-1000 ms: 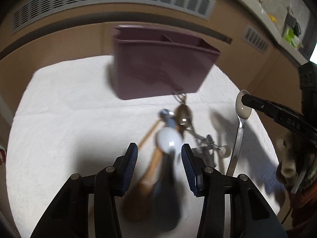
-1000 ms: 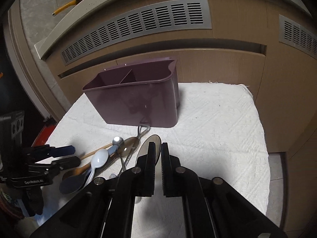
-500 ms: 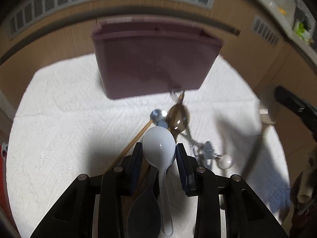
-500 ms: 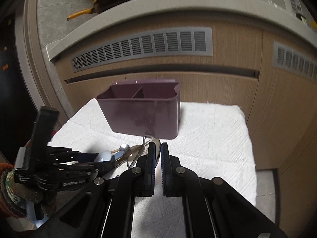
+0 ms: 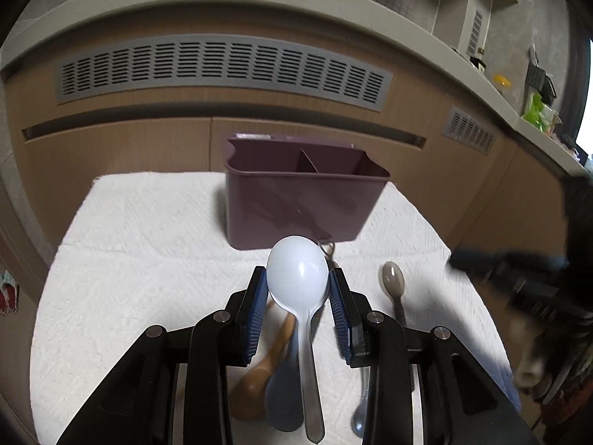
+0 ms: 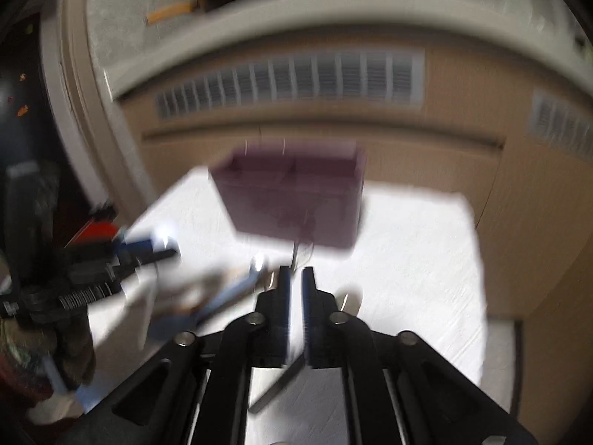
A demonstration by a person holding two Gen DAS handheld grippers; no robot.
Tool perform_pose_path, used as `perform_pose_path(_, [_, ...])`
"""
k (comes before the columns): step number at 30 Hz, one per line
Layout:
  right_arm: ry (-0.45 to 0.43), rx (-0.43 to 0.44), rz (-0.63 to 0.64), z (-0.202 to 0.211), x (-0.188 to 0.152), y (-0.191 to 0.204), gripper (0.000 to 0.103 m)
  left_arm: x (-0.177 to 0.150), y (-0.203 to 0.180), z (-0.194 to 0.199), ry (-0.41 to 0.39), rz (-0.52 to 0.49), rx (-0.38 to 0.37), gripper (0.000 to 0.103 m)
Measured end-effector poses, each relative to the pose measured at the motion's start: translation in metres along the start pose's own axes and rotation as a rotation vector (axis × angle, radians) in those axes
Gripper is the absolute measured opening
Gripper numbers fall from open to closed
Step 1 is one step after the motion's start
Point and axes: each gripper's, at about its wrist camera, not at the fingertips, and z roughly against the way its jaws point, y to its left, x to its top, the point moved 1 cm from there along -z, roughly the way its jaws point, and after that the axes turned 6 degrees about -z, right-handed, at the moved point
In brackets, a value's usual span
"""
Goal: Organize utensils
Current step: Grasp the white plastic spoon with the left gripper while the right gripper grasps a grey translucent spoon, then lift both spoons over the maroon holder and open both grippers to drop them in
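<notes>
A: Utensils lie loose on the white towel (image 5: pixel 141 259), near the purple caddy (image 5: pixel 296 200) that stands at its far side against the wooden cabinet front (image 5: pixel 122 148).

B: And the left gripper (image 5: pixel 298 289)?

A: Its blue-padded jaws clamp the white spoon (image 5: pixel 298 278) at the sides of the bowl, lifted above the cloth, handle pointing back toward the camera. Under it rest a wooden spoon (image 5: pixel 267 367) and a grey-blue spoon (image 5: pixel 283 400), and a taupe spoon (image 5: pixel 393 282) lies to the right.

B: The right gripper (image 6: pixel 295 278)?

A: That view is heavily blurred. Its jaws stand nearly together with a thin dark handle (image 6: pixel 276 385) running between them, so it seems to be pinching a utensil, though which one cannot be told.

B: The caddy's compartments?

A: A divider splits it; what sits inside cannot be seen.
</notes>
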Motion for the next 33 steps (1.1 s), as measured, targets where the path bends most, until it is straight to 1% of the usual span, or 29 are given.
perform_pose_path(1, [0.042,-0.017,-0.037,-0.01,-0.008,-0.007,0.029,-0.002,0.003,0.0,-0.003,0.008,-0.004,0.035])
perform_pose_path(4, [0.112,-0.033,-0.147,-0.034,-0.03,-0.024,0.03,-0.009,0.01,-0.007,0.013,0.037,-0.026,0.035])
perform_pose_path(6, [0.138,-0.017,-0.229,-0.044,-0.04,-0.032,0.03,-0.013,0.014,-0.01,0.024,0.047,-0.033,0.035])
perform_pose_path(7, [0.15,-0.027,-0.259,-0.052,-0.043,-0.034,0.03,-0.014,0.017,-0.012,0.028,0.05,-0.034,0.035])
perform_pose_path(9, [0.147,-0.079,-0.262,-0.062,-0.043,-0.035,0.03,-0.017,0.02,-0.014,0.035,0.055,-0.034,0.035])
perform_pose_path(10, [0.144,-0.125,-0.252,-0.069,-0.039,-0.034,0.03,-0.018,0.022,-0.015,0.036,0.061,-0.035,0.035])
perform_pose_path(13, [0.159,-0.198,-0.215,-0.087,-0.03,-0.034,0.03,-0.022,0.029,-0.015,0.037,0.082,-0.034,0.035])
perform_pose_path(15, [0.158,-0.217,-0.203,-0.093,-0.027,-0.032,0.03,-0.025,0.033,-0.017,0.04,0.099,-0.034,0.035])
perform_pose_path(17, [0.166,-0.225,-0.189,-0.099,-0.022,-0.029,0.035,-0.026,0.037,-0.02,0.047,0.11,-0.036,0.035])
perform_pose_path(18, [0.166,-0.235,-0.186,-0.101,-0.02,-0.028,0.035,-0.026,0.038,-0.023,0.052,0.116,-0.036,0.035])
perform_pose_path(21, [0.171,-0.259,-0.181,-0.106,-0.016,-0.023,0.047,-0.028,0.041,-0.029,0.063,0.13,-0.037,0.035])
perform_pose_path(22, [0.179,-0.269,-0.163,-0.109,-0.015,-0.019,0.047,-0.028,0.04,-0.03,0.063,0.13,-0.036,0.035])
perform_pose_path(23, [0.18,-0.293,-0.14,-0.111,-0.014,-0.016,0.04,-0.029,0.04,-0.03,0.06,0.127,-0.031,0.035])
perform_pose_path(24, [0.166,-0.312,-0.121,-0.112,-0.013,-0.014,0.032,-0.029,0.04,-0.029,0.055,0.124,-0.027,0.035])
perform_pose_path(25, [0.15,-0.318,-0.105,-0.112,-0.014,-0.012,0.029,-0.028,0.039,-0.026,0.042,0.122,-0.022,0.035])
perform_pose_path(26, [0.14,-0.323,-0.079,-0.11,-0.014,-0.009,0.029,-0.027,0.039,-0.022,0.02,0.117,-0.015,0.035])
perform_pose_path(28, [0.086,-0.318,-0.048,-0.101,-0.013,-0.004,0.029,-0.021,0.036,-0.012,-0.027,0.102,0.001,0.035])
perform_pose_path(30, [0.006,-0.298,-0.017,-0.083,-0.01,0.007,0.029,-0.011,0.031,0.001,-0.084,0.087,0.007,0.035])
perform_pose_path(33, [-0.169,-0.236,-0.002,-0.029,0.012,0.02,0.029,0.027,0.02,0.028,-0.198,0.042,-0.012,0.035])
